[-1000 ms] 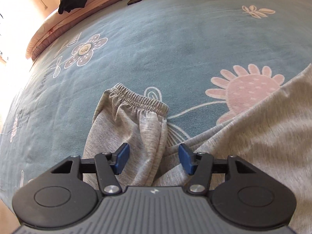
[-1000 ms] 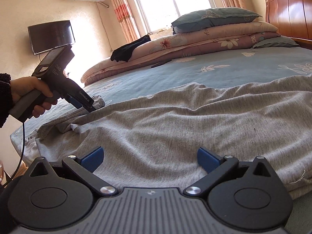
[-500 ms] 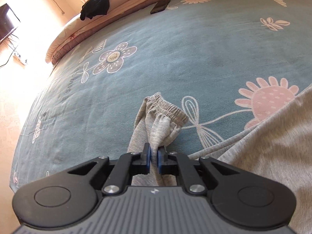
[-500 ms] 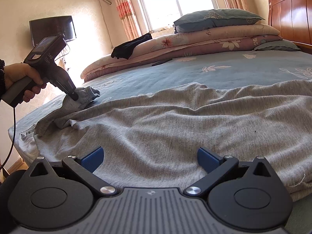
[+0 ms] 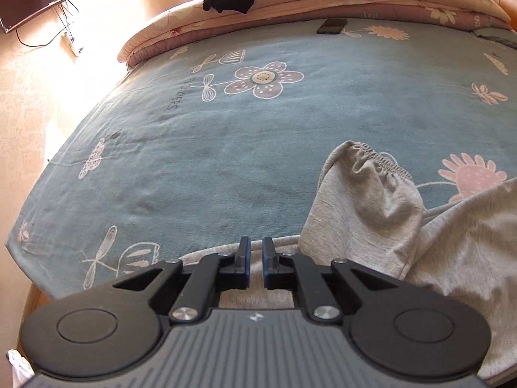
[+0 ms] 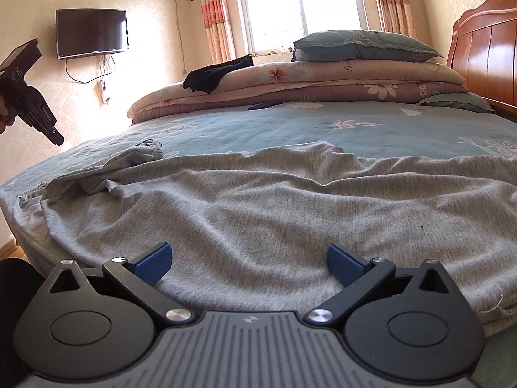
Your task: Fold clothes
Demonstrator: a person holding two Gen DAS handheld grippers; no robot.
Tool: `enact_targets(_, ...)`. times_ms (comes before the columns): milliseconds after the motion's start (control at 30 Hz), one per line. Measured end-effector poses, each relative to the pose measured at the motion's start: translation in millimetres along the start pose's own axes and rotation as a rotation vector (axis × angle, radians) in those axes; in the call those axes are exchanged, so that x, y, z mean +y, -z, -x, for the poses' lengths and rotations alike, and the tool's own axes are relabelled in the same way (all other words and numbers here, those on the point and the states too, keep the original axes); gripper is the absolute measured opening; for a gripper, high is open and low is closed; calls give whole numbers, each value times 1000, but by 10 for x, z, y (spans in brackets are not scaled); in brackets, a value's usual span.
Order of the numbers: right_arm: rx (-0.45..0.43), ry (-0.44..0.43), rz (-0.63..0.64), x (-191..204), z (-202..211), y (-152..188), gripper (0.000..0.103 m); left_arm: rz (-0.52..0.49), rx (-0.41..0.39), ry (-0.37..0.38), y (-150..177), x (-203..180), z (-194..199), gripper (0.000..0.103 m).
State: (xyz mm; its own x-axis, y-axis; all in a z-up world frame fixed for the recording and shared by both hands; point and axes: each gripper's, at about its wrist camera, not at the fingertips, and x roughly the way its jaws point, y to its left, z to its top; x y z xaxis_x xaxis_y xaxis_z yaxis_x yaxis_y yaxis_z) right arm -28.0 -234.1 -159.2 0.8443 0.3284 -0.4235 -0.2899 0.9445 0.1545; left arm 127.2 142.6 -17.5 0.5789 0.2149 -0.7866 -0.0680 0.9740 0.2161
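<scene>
A grey long-sleeved garment [image 6: 274, 213] lies spread and wrinkled across the near part of the blue flowered bed [image 6: 371, 126]. Its sleeve with the elastic cuff [image 5: 365, 187] rests crumpled on the sheet, right of my left gripper [image 5: 256, 257]. That gripper is shut with only a thin gap and holds nothing. In the right wrist view a hand holds the left gripper [image 6: 56, 137] in the air beyond the bed's left edge, apart from the cuff [image 6: 147, 150]. My right gripper [image 6: 248, 263] stands open, low over the garment's near hem.
Folded quilts [image 6: 323, 80] topped by a pillow [image 6: 362, 43] and a black garment [image 6: 219, 72] line the far side. A dark phone [image 5: 332, 26] lies on the sheet before them. A wooden headboard [image 6: 484, 48] stands at the right, a wall television [image 6: 92, 32] at the left.
Half a second ago my left gripper was shut on the sleeve near its cuff. It has let go and moved left and up; the sleeve lies on the bed. The right gripper stayed put.
</scene>
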Motion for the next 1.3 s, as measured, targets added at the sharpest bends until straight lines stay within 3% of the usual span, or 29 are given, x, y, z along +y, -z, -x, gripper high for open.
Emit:
enact_targets(133, -5, 5, -5, -1, -4, 2, 103, -108, -8, 85, -49, -428, -12, 31)
enact_targets(200, -7, 3, -5, -6, -3, 3, 103, -138, -16, 131, -129, -659, -43, 48)
enact_targets(300, -8, 0, -8, -15, 2, 1, 103, -178, 7, 157, -284, -1029, -185, 50)
enact_targets(433, -4, -8, -19, -37, 5, -14, 103, -211, 92, 106, -397, -1369, -494, 50)
enact_targets(633, 6, -40, -77, -112, 18, -56, 103, -300, 159, -104, -354, -1534, -803, 50)
enact_targets(867, 12, -66, -150, -188, 26, -96, 103, -315, 185, -183, -390, -1496, -963, 59)
enact_targets(900, 13, -68, -155, -194, 27, -98, 103, -319, 177, -189, -407, -1511, -971, 58)
enact_targets(933, 15, -71, -159, -199, 28, -101, 103, -319, 171, -187, -424, -1519, -975, 45)
enact_targets(967, 16, -74, -162, -206, 30, -101, 103, -306, 177, -179, -442, -1506, -980, 15)
enact_targets(1000, 17, -76, -164, -212, 34, -101, 103, -291, 186, -169, -460, -1488, -985, 4)
enact_targets(1300, 13, -83, -175, -221, 49, -90, 103, -219, 87, -142, -451, -917, -537, 3)
